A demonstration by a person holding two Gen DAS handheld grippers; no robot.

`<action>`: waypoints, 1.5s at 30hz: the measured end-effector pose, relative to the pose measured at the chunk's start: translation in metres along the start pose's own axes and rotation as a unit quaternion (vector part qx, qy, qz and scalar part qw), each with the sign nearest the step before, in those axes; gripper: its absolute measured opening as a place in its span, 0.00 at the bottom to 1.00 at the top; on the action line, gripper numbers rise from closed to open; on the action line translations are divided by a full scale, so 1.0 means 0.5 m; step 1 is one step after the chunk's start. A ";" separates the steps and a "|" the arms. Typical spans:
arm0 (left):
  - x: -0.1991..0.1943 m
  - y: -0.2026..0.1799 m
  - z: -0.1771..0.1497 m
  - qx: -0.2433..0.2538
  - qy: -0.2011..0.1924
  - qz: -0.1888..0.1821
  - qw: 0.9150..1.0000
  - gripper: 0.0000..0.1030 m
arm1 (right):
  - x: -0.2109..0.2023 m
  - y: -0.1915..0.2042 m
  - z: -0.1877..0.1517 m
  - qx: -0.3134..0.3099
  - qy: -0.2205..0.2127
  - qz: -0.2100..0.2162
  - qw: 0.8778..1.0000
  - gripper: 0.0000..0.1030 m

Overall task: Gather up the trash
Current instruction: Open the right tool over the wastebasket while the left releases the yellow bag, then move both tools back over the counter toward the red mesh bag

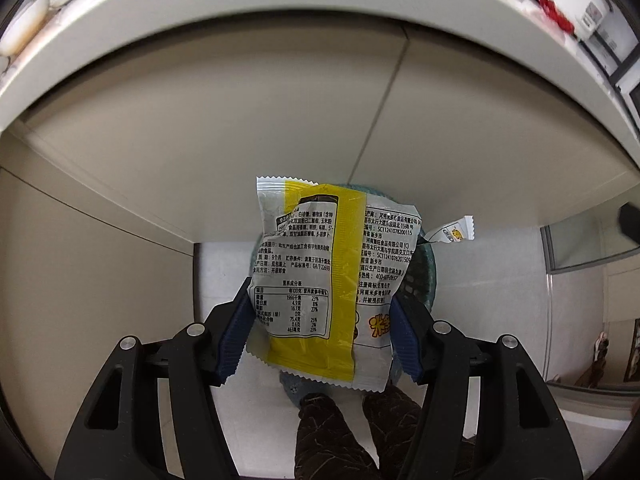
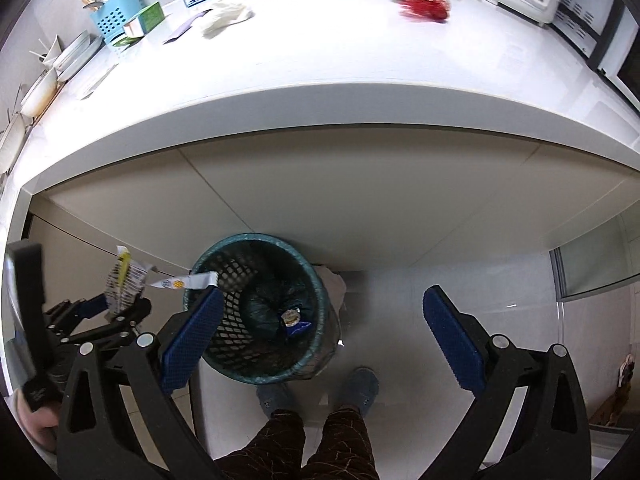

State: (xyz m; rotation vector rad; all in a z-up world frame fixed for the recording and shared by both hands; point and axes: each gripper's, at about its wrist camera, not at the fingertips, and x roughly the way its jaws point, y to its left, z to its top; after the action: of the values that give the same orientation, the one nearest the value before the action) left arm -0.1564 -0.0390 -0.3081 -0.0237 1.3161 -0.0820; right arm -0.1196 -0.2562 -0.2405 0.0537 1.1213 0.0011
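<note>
Gripping a yellow-striped snack packet (image 1: pixel 320 280) above the mesh waste bin (image 2: pixel 260 308), left tongs (image 1: pixel 320 328) clenched on it, right tongs (image 2: pixel 320 332) spread wide and empty, red wrapper (image 2: pixel 420 0) on the white table (image 2: pixel 340 60).

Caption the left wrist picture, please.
Left gripper holds a snack wrapper above the bin.
</note>
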 end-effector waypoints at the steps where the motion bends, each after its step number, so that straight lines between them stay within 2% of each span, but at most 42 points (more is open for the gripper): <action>1: 0.010 -0.005 0.003 0.004 0.005 -0.002 1.000 0.60 | 0.006 -0.009 -0.002 0.001 0.000 -0.001 1.000 0.93; 10: 0.060 -0.054 0.003 0.025 0.021 -0.007 0.999 0.64 | -0.007 -0.049 -0.016 0.005 -0.001 -0.011 1.000 0.93; 17: 0.080 -0.060 0.009 0.033 0.030 -0.007 0.999 0.73 | -0.009 -0.051 -0.027 0.004 -0.003 -0.015 1.000 0.93; 22: 0.065 -0.070 -0.004 0.038 0.020 -0.004 0.999 0.81 | -0.009 -0.049 -0.034 0.001 -0.003 -0.014 1.000 0.93; 31: -0.049 -0.068 0.001 0.035 -0.044 -0.006 0.998 0.93 | -0.037 -0.044 -0.014 0.005 -0.034 -0.011 0.999 0.93; 37: -0.159 -0.049 0.041 0.039 -0.097 -0.013 0.994 0.94 | -0.084 -0.034 0.021 0.003 -0.071 -0.023 0.997 0.93; 45: -0.290 -0.038 0.129 0.050 -0.134 -0.026 0.989 0.94 | -0.163 -0.032 0.087 0.014 -0.112 -0.047 0.992 0.93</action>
State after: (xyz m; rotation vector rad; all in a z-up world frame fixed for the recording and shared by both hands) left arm -0.1314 -0.0491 -0.1507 0.0161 1.0412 -0.1829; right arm -0.1162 -0.2762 -0.1490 0.0250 0.8977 -0.1028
